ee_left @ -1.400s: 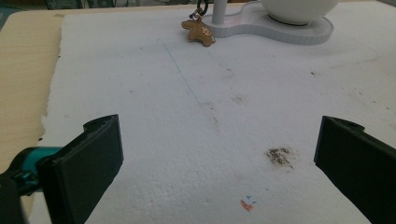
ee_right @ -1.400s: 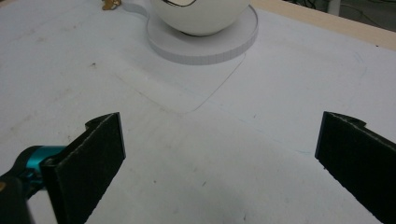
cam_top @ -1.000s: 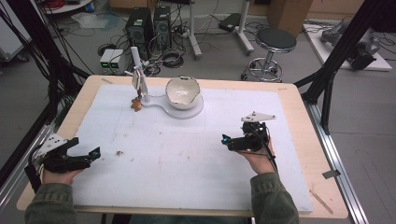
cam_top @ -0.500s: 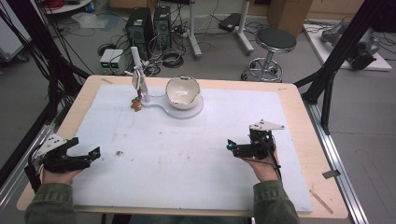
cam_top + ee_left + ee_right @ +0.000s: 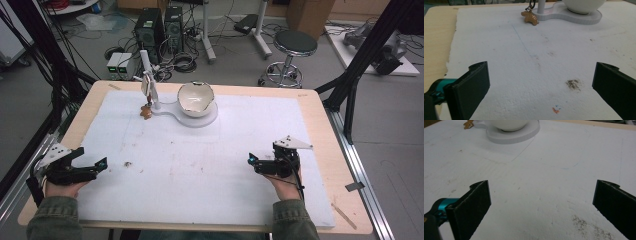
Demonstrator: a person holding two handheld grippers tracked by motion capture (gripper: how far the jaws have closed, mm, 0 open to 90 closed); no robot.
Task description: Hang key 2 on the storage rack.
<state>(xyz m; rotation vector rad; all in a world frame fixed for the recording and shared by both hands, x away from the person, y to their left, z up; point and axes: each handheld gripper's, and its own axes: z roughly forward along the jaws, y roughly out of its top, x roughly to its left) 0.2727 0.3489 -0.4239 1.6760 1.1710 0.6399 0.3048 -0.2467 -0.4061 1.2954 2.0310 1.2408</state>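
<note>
Okay, I'm parked: left gripper (image 5: 92, 167) near-left, right gripper (image 5: 257, 161) near-right, both with jaws spread wide and empty, aimed at the far bowl (image 5: 195, 98) on its stand (image 5: 210, 117), charm (image 5: 146, 112) dangling beside.

Both forearms wear olive-green sleeves with ribbed cuffs. The left tongs (image 5: 100, 164) are black, with a teal fitting near the tip and a pale grey three-cornered plate on top. The right tongs (image 5: 251, 161) match: black body, teal accent at the front, grey triangular plate above, a thin black cable trailing back. Seen close, the jaws are flat, matt black rectangular pads, and a teal cylinder sits beside the left-hand pad.
</note>
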